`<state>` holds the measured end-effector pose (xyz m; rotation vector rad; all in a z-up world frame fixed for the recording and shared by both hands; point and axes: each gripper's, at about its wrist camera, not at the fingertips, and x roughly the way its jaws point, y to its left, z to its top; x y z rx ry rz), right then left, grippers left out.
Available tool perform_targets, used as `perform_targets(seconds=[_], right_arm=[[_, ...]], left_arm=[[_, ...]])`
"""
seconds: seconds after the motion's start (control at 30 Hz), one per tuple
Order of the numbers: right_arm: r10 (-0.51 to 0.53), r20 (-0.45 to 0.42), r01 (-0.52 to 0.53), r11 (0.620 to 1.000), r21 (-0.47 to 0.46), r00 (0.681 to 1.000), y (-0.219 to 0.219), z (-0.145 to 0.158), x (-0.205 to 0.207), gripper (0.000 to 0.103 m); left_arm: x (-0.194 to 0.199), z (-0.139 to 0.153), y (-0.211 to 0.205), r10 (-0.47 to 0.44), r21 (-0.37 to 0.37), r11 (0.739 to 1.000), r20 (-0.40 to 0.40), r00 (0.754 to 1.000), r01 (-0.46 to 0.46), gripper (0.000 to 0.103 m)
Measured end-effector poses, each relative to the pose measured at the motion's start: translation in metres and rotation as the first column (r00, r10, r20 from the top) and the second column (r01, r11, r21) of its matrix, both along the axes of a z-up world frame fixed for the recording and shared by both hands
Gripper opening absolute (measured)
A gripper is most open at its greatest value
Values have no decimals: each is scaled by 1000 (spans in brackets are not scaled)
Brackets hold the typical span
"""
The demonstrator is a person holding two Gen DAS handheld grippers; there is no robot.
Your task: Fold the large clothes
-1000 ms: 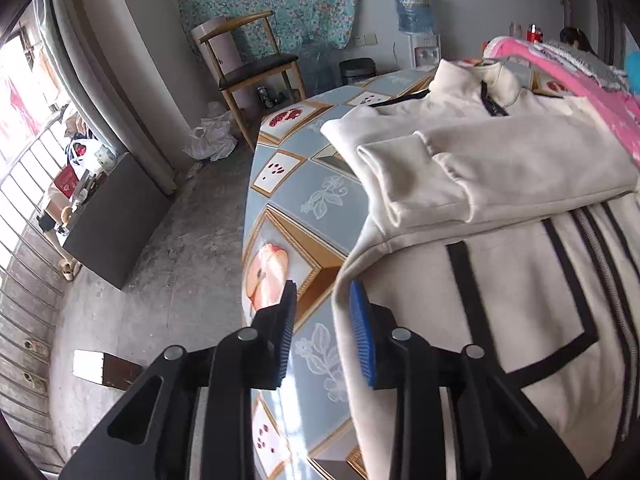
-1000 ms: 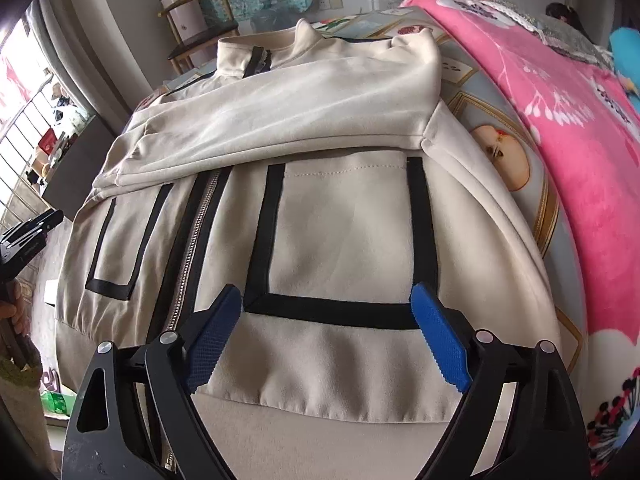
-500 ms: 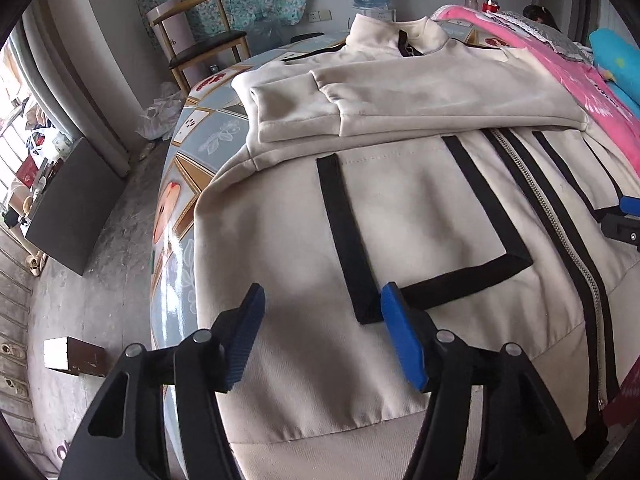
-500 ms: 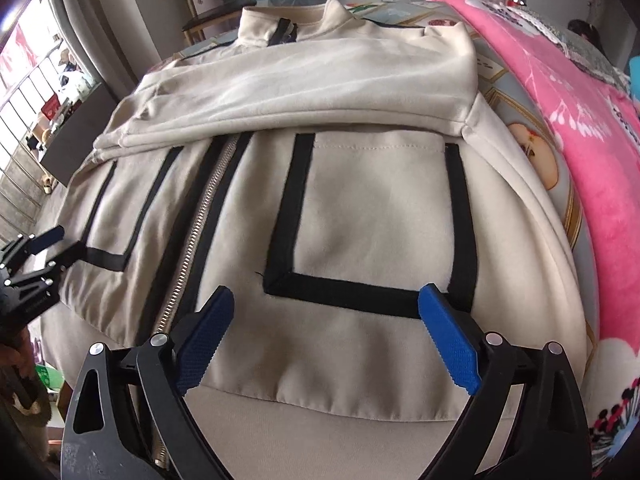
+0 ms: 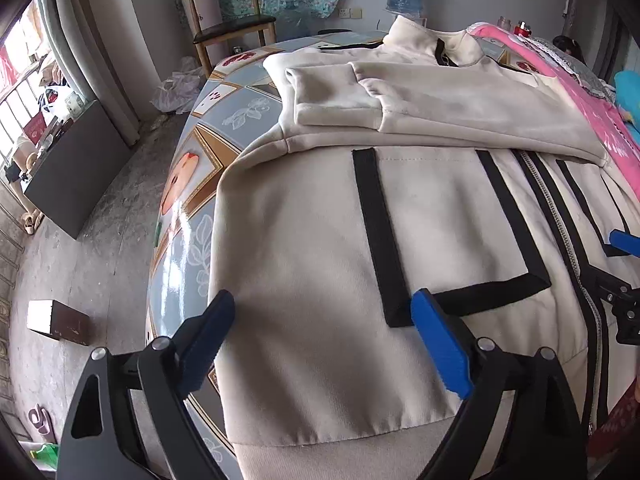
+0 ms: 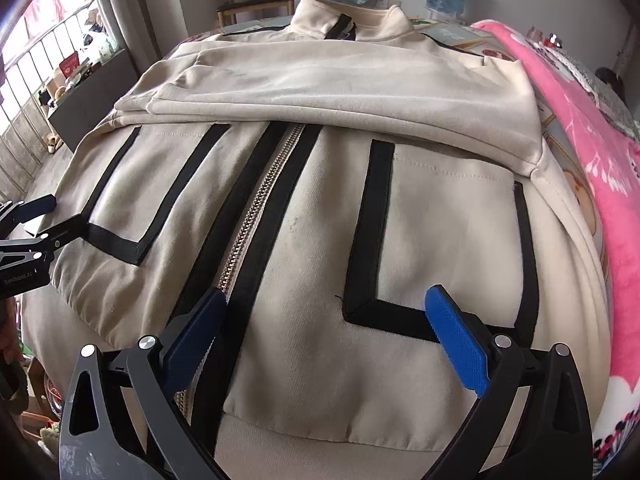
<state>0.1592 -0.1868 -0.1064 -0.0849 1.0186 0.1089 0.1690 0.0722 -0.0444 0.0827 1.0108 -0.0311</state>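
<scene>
On the patterned tabletop (image 5: 208, 120), a cream zip-front jacket with black tape trim (image 5: 320, 240) lies face up, sleeves already folded across its chest, both hand-held grippers poised at its hem.

The step in hand looks like taking the hem to fold the body up toward the collar; it would go best if each gripper bit the ribbed hem band at matching spots either side of the metal zipper (image 6: 256, 216), catching every layer, then lifted evenly so the crease lands straight. The left hand-held gripper (image 5: 320, 332) hangs just above the jacket's left pocket outline, spread wide and holding nothing; the right hand-held gripper (image 6: 324, 328) is likewise wide apart and empty, straddling cloth between zipper and right pocket outline.
</scene>
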Motion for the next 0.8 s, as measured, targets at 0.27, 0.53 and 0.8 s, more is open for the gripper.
perform_targets(seconds=[0.27,0.53,0.8], right_arm=[[5,3,-5,1000,-4,1000,-2,1,-2,96],[1,-4,-1,1000,-2,1000,-1,1,0,96],[3,-9,-3,1000,-4,1000,-1,0,1,96]], left_arm=[[0,-3,6,24,-23,999,-8,1000,-24,97],[-1,-4,9,10,-39,999,-4,1000,-10,98],[1,-4,9,11,-51,999,-20,1000,-12,98]])
